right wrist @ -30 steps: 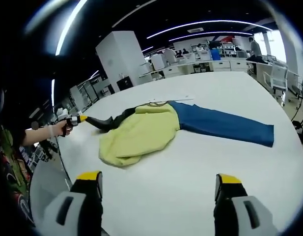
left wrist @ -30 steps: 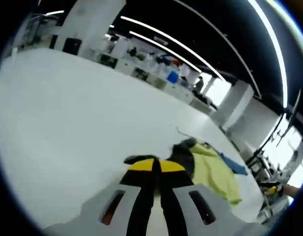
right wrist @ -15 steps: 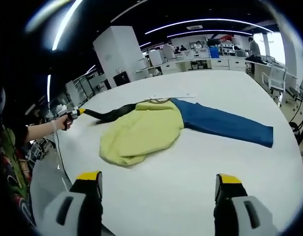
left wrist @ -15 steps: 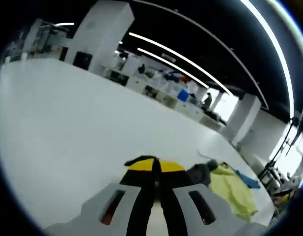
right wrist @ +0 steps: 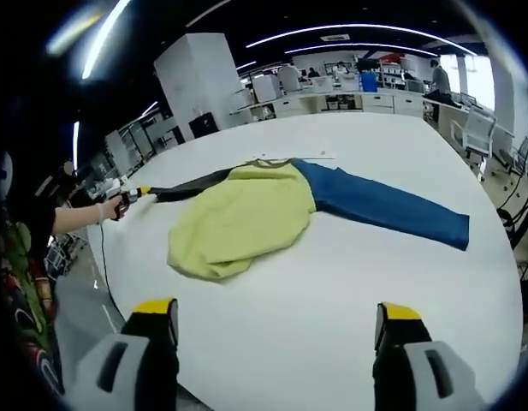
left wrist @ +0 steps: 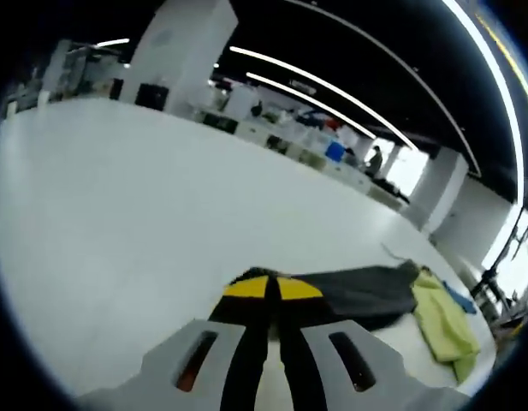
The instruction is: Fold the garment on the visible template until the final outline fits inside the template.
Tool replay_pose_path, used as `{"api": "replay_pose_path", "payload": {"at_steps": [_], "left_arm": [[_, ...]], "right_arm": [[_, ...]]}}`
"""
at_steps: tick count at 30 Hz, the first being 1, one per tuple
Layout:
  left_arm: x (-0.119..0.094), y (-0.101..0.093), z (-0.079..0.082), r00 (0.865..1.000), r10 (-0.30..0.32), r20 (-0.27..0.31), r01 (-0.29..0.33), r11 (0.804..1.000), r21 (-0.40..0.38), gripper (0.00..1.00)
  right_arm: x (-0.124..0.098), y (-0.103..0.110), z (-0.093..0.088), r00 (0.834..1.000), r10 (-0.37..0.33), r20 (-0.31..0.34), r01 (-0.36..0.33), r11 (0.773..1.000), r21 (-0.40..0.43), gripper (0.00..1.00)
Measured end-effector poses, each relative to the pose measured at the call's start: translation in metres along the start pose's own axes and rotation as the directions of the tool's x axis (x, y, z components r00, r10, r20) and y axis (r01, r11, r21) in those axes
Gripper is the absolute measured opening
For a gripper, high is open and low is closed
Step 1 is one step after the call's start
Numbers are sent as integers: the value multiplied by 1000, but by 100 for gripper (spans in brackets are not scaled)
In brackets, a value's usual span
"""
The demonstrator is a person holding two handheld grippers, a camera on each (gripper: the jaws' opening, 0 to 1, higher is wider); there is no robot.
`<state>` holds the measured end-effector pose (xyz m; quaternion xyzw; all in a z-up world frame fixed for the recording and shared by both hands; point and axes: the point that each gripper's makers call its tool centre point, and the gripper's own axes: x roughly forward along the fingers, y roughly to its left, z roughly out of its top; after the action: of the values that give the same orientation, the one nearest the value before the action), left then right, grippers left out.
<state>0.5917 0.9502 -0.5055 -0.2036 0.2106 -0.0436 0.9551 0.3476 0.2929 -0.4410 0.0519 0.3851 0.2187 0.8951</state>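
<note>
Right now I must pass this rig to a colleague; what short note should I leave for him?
Left tool: shut on the dark sleeve, pulled out flat across the white table.
Right tool: open, holding nothing, above the table's near edge.
Garment: yellow body bunched mid-table, blue sleeve spread out.
Done: both sleeves extended.
Left: all folding. I cannot make out a template.

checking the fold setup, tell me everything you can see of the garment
The garment is a soft, cloth-like top in three colours: a yellow-green body bunched in the middle, a blue sleeve lying flat and stretched out to one side, and a dark sleeve pulled out straight to the other. It lies on the white table. The left hand-held gripper is shut on the dark sleeve's end. The right hand-held gripper is open, apart from it.
</note>
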Motion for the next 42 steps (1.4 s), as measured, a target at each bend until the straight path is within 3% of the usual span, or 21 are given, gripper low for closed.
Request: {"api": "replay_pose_path", "payload": {"at_steps": [2, 5, 7, 10, 29, 31, 34, 38, 42], "left_arm": [[0, 5, -13, 999, 22, -37, -22, 1000, -18, 0], [-1, 15, -40, 987, 60, -147, -64, 998, -22, 0], [-3, 16, -37, 993, 52, -103, -58, 997, -57, 0], [0, 23, -34, 993, 74, -94, -76, 997, -10, 0], [15, 20, -21, 994, 90, -66, -89, 996, 6, 1], [12, 16, -16, 996, 78, -43, -78, 997, 18, 10], [9, 10, -8, 997, 70, -17, -70, 997, 45, 33], [0, -21, 3, 999, -37, 22, 36, 996, 77, 59], [-14, -51, -3, 993, -113, -22, 115, 983, 141, 73]], "right_arm": [[2, 0, 0, 1000, -5, -4, 5, 1000, 4, 97], [5, 1, -1, 1000, -7, -17, 7, 1000, 1, 97], [7, 3, 0, 1000, -4, -16, 4, 1000, 3, 97], [11, 6, 0, 1000, 0, -21, 0, 1000, -2, 97], [7, -1, -3, 1000, -13, -12, 13, 1000, 16, 97], [8, -1, -3, 1000, -10, -7, 10, 1000, 20, 97], [10, 1, -2, 1000, -5, 2, 5, 1000, 18, 98], [14, 4, 3, 1000, 8, 25, -9, 1000, 20, 99], [18, 6, 4, 999, 21, 35, -21, 1000, 15, 99]]}}
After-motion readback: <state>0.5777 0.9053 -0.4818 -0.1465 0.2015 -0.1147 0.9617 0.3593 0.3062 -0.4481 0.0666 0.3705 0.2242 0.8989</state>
